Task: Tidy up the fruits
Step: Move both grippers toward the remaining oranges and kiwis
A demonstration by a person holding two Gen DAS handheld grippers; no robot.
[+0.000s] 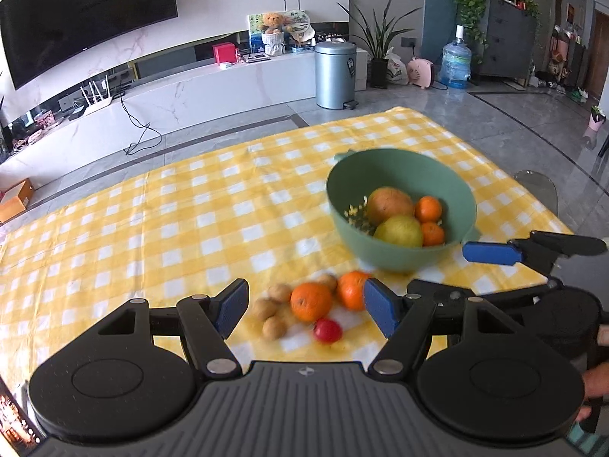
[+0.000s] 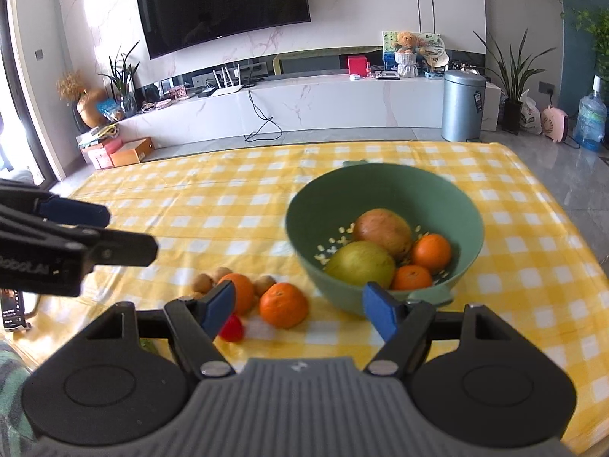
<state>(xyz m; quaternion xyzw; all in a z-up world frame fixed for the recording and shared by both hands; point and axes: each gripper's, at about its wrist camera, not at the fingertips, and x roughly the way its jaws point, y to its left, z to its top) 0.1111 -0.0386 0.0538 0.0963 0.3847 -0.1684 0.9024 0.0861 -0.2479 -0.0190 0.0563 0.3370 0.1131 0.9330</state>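
- The left gripper [image 1: 306,306] hangs over the near edge of the yellow checked cloth [image 1: 152,228], its blue pads spread wide with nothing pinched.
- The right gripper [image 2: 298,310] is also apart, with nothing pressed between its pads; it holds no fruit.
- Just beyond the pads lies a loose cluster on the cloth: a small red fruit [image 1: 327,330] nearest, two oranges [image 1: 311,301] side by side, and several small brown fruits [image 1: 272,314] to their left and behind.
- Farther back and to the right stands the green bowl [image 2: 323,209], upright, resting on the cloth.
- Inside it sit a yellow-green round fruit [image 2: 361,264], a reddish-brown one [image 2: 382,233] behind it, and two small oranges [image 2: 431,253] on the right.
- Pale specks show on the bowl's floor; what they are I cannot tell.
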